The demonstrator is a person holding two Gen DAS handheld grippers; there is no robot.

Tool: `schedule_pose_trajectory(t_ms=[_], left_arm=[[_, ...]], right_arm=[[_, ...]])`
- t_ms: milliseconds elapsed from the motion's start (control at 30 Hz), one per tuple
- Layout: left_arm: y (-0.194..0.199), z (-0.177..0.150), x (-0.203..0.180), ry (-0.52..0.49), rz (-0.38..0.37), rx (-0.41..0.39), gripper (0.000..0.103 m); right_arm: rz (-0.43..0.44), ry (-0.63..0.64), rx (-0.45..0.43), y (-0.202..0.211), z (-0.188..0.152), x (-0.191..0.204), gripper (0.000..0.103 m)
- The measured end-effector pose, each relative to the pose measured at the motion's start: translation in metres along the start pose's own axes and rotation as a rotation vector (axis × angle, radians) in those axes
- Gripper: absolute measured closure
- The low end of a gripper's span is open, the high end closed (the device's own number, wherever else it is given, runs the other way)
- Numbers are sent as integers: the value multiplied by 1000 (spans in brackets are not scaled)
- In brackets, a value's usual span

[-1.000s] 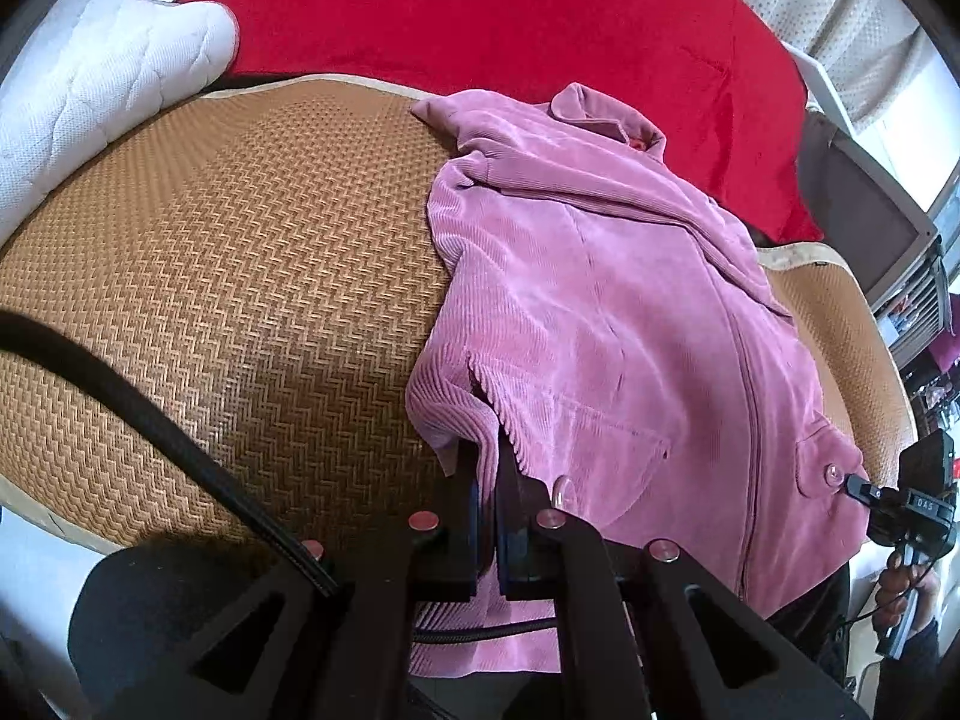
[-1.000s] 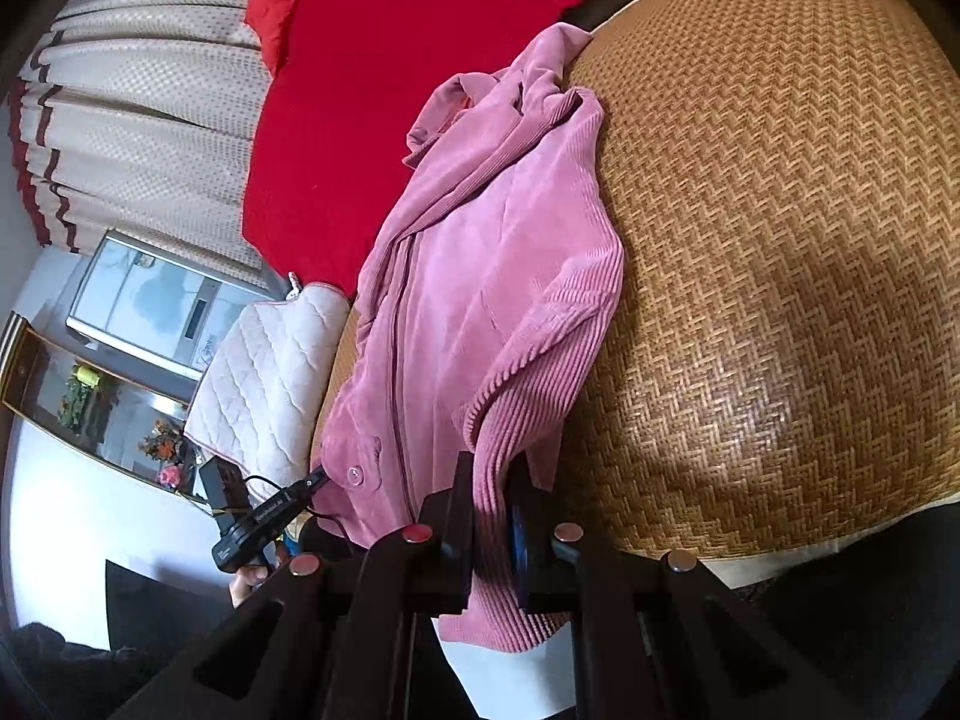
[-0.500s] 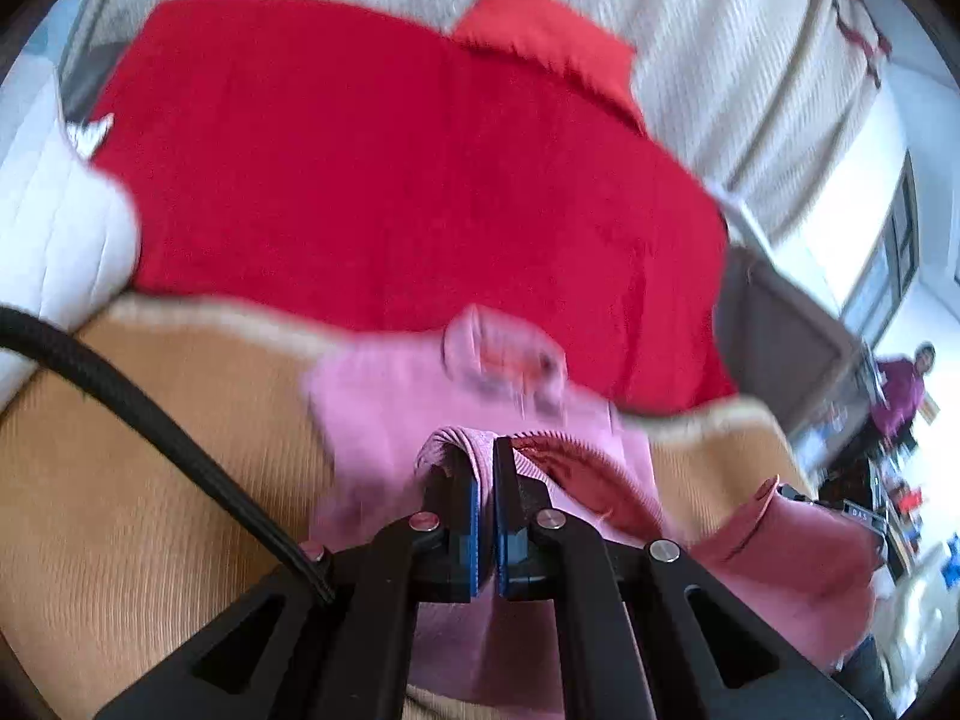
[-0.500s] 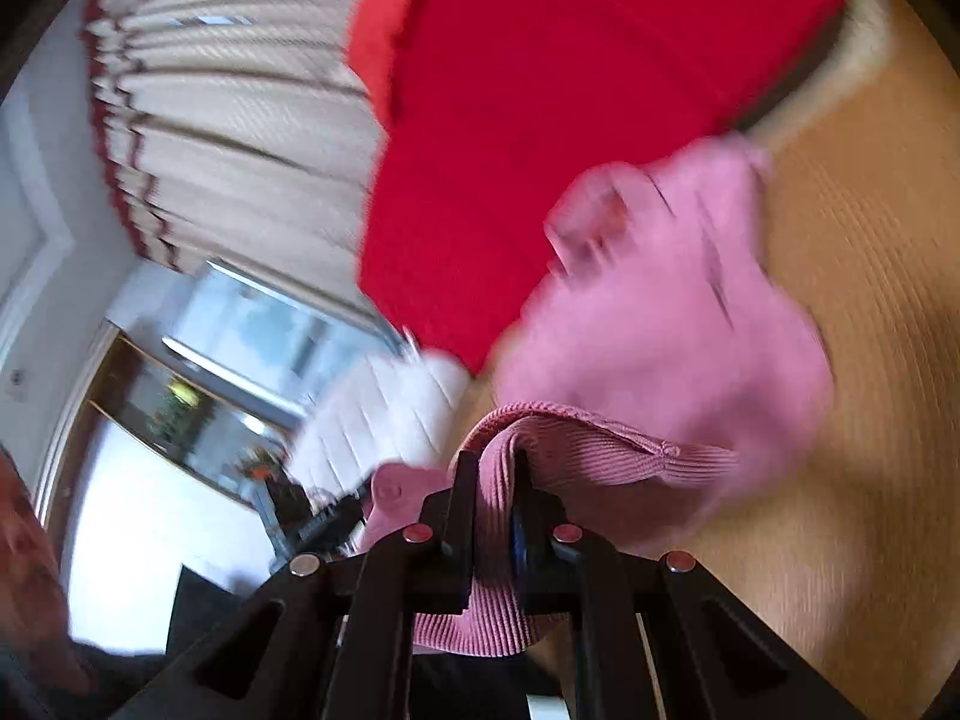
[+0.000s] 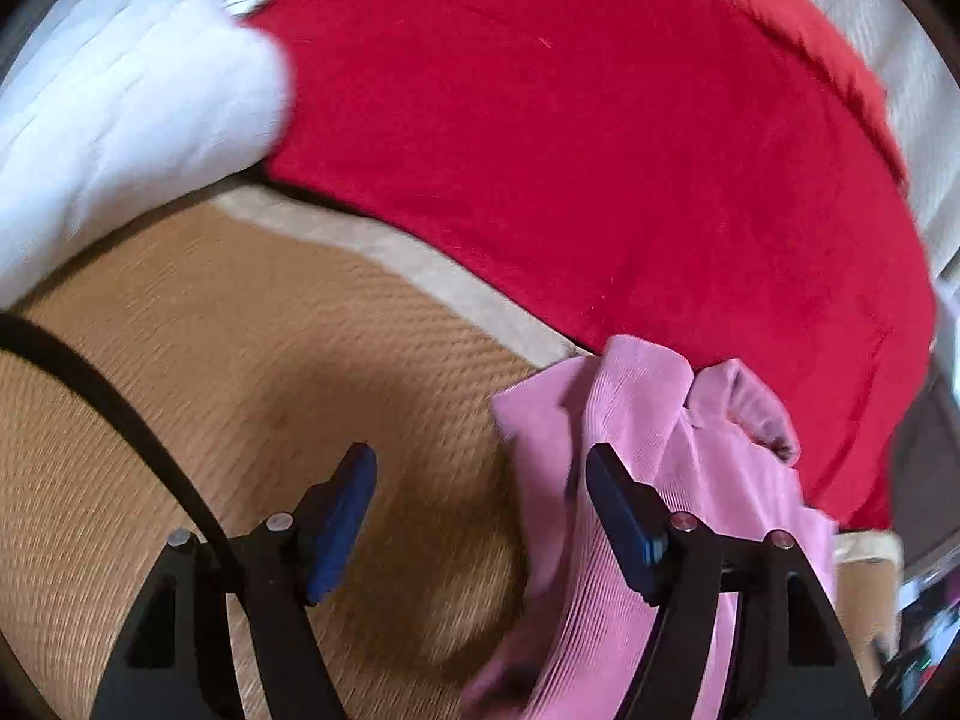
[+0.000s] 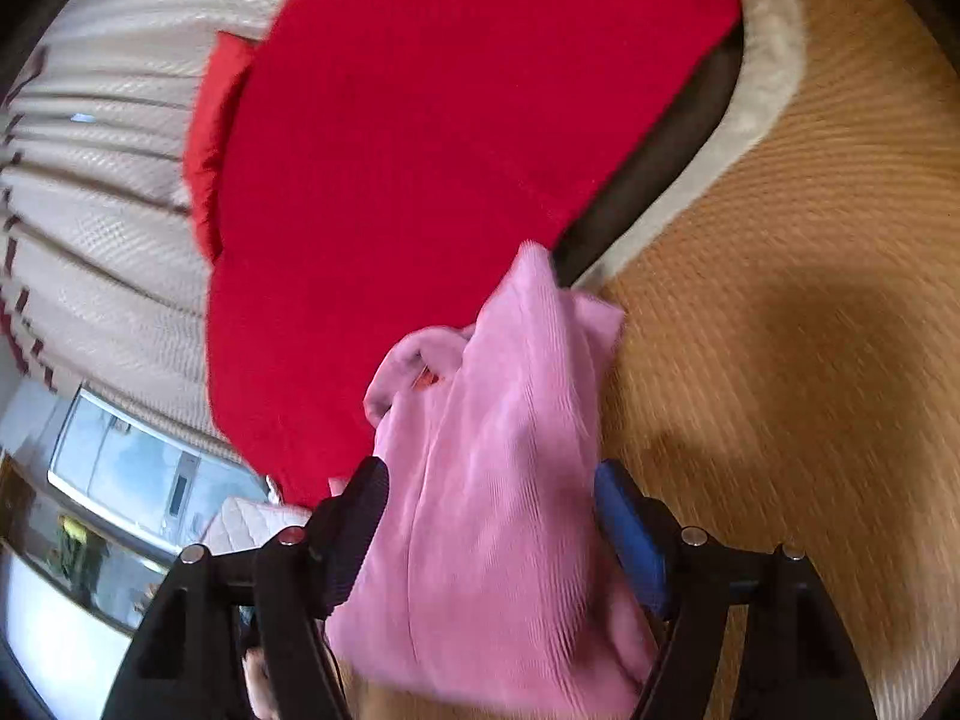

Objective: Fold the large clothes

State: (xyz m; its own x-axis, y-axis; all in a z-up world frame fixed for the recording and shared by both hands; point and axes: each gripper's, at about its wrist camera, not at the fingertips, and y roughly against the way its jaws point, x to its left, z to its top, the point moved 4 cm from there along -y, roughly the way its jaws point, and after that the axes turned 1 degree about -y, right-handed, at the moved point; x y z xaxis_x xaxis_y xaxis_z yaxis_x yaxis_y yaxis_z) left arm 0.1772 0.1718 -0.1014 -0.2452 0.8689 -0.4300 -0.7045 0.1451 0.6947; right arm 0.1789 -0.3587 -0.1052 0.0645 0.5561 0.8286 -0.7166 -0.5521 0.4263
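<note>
1. One tan woven mat with a pale cloth border covers the surface and fills much of both wrist views.
2. One large bright red blanket lies beyond the mat's border, with one smaller red cushion at its far edge.
3. One cream curtain with dark red trim hangs behind the blanket.
4. One white quilted pillow sits at the mat's far left corner in the left wrist view.
5. One pink ribbed corduroy jacket lies on the mat, its top reaching the red blanket. It is bunched and doubled over, its collar showing as a rumpled loop with a red lining.
6. Two black grippers with blue pads. The left gripper has its jaws opening; mostly bare mat shows between them, and the jacket's edge lies against the right-hand finger. The right gripper has its jaws opening too; the jacket lies between them, unpinched.
7. One black cable crosses the left wrist view.
</note>
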Motion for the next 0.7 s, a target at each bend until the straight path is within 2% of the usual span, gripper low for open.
schedule_pose_trajectory(t_ms=[100, 200, 267, 333, 367, 433, 467, 500, 533, 567, 600, 667, 700], left_arm=[[26, -37, -1, -41, -72, 19, 30], [27, -72, -20, -82, -118, 51, 29], [15, -81, -32, -100, -91, 58, 26], [0, -79, -35, -92, -10, 48, 25], [-7, -76, -36, -82, 11, 36, 24], [-23, -70, -36, -27, 34, 67, 24], [-30, -67, -37, -11, 27, 82, 29], [-36, -64, -41, -21, 36, 90, 42], [-39, -61, -43, -48, 42, 102, 74], [-40, -59, -46, -67, 31, 107, 91], [-38, -55, -51, -88, 32, 110, 91], [-24, -49, -55, -97, 31, 84, 94], [-9, -45, -56, -106, 24, 55, 95]], right_arm=[[-16, 5, 45, 19, -44, 1, 28], [-12, -86, 113, 10, -76, -4, 28], [-46, -86, 112, -4, -82, 0, 29], [-57, -103, 88, -17, -74, 7, 30], [-55, -136, 86, -25, -68, 8, 30], [-100, -227, 63, -39, -61, 7, 29], [-102, -236, 44, -45, -56, 10, 29], [-106, -237, 32, -51, -52, 11, 30], [-112, -244, 25, -55, -51, 10, 33], [-124, -261, 18, -59, -49, 8, 59], [-124, -279, 34, -65, -48, 4, 86], [-145, -236, 44, -73, -44, 15, 88], [-160, -158, 37, -65, -42, 31, 89]])
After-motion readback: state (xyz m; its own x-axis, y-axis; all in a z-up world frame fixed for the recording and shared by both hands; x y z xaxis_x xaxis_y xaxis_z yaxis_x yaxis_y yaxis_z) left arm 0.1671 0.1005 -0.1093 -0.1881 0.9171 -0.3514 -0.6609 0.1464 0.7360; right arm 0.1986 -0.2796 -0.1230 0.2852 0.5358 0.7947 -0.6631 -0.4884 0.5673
